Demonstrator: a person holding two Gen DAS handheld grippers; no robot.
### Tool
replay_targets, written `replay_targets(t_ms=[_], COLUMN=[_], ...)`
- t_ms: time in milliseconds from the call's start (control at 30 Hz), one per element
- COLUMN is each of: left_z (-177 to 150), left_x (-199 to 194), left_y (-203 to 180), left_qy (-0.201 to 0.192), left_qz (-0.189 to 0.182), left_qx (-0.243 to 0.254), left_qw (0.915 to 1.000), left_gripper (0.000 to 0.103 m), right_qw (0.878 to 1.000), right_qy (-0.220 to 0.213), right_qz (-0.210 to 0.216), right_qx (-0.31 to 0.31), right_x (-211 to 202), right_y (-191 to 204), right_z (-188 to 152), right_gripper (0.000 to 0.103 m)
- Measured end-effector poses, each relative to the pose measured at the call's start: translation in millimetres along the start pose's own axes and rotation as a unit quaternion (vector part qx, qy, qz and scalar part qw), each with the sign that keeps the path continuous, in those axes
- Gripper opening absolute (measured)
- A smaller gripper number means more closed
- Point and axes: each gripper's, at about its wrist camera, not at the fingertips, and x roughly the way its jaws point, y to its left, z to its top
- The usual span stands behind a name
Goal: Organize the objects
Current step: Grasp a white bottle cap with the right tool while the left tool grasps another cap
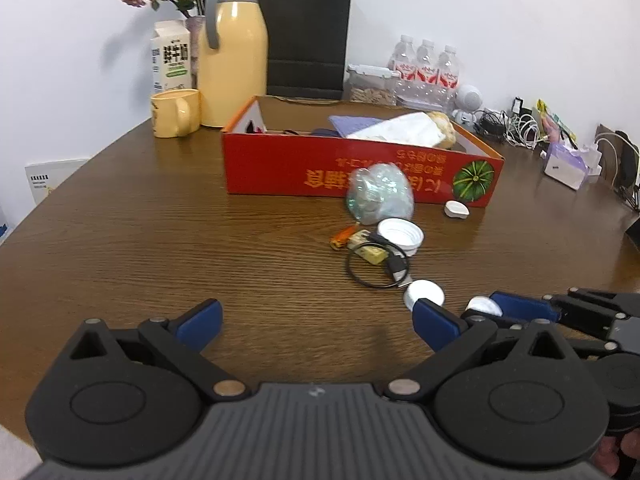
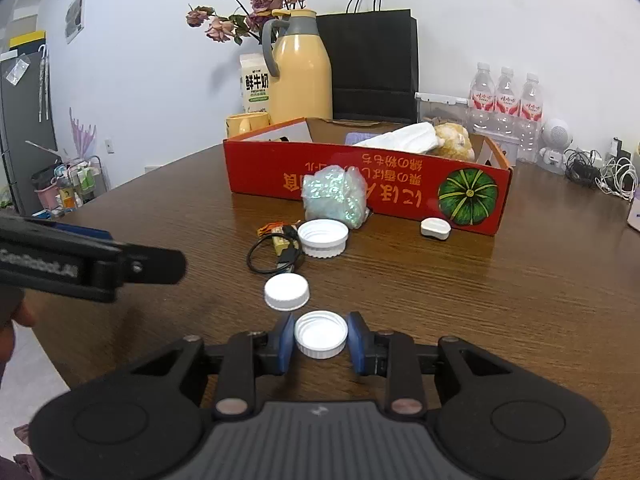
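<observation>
My right gripper [image 2: 320, 338] is shut on a small white bottle cap [image 2: 320, 340] that lies open side up on the wooden table [image 2: 480, 300]. The same gripper and cap [image 1: 485, 306] show at the lower right of the left wrist view. My left gripper [image 1: 316, 316] hangs open over bare wood with nothing between its fingers. A second white cap [image 2: 287, 291] lies just beyond the held one. Further on lie a wide white lid [image 2: 323, 238], a black cable [image 2: 276, 258] and a shiny plastic bag [image 2: 336, 196], in front of the red cardboard box [image 2: 272, 172].
A small white oval case [image 2: 435, 227] lies by the box's right corner. Behind the box stand a yellow jug [image 2: 302, 76], a mug [image 1: 175, 114], a milk carton [image 1: 171, 58], a black paper bag [image 2: 372, 64] and water bottles [image 2: 506, 100]. Cables [image 2: 608, 174] pile at the far right.
</observation>
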Motion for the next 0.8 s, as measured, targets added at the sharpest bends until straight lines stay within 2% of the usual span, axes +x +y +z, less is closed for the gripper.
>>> replay_targets(t_ms=[167, 267, 333, 467, 533, 600, 700, 800], left_z=[0, 2, 3, 3, 2, 1, 1, 0], left_x=[13, 20, 25, 36, 40, 42, 42, 42], left_y=[-25, -37, -44, -57, -65, -69, -72, -72], left_qy=[0.003, 0.004, 0.006, 0.011, 0.012, 0.016, 0.013, 0.011], left_qz=[-0.017, -0.019, -0.019, -0.007, 0.000, -0.005, -0.007, -0.012], left_qx=[0.018, 0.025, 0.027, 0.033, 0.042, 0.047, 0.052, 0.053], left_qw=[0.9997, 0.9995, 0.9994, 0.9994, 0.9991, 0.9987, 0.9985, 0.9985], left_gripper=[0.103, 0.098, 0.088, 0.074, 0.060, 0.050, 0.044, 0.029], right_qw=[0.999, 0.998, 0.997, 0.997, 0.997, 0.997, 0.997, 0.998], right_qy=[-0.026, -0.032, -0.036, -0.040, -0.039, -0.037, -0.036, -0.034], right_qz=[-0.022, -0.038, -0.046, -0.049, -0.047, -0.044, -0.041, -0.039], right_qx=[0.024, 0.035, 0.040, 0.044, 0.045, 0.046, 0.046, 0.044], right_x=[-10, -16, -19, -22, -22, -21, -20, -19], right_y=[-22, -38, -46, -58, -59, -61, -63, -63], right_z=[1, 2, 3, 2, 2, 1, 0, 0], right_gripper=[0.027, 0.027, 0.027, 0.028, 0.027, 0.027, 0.027, 0.027])
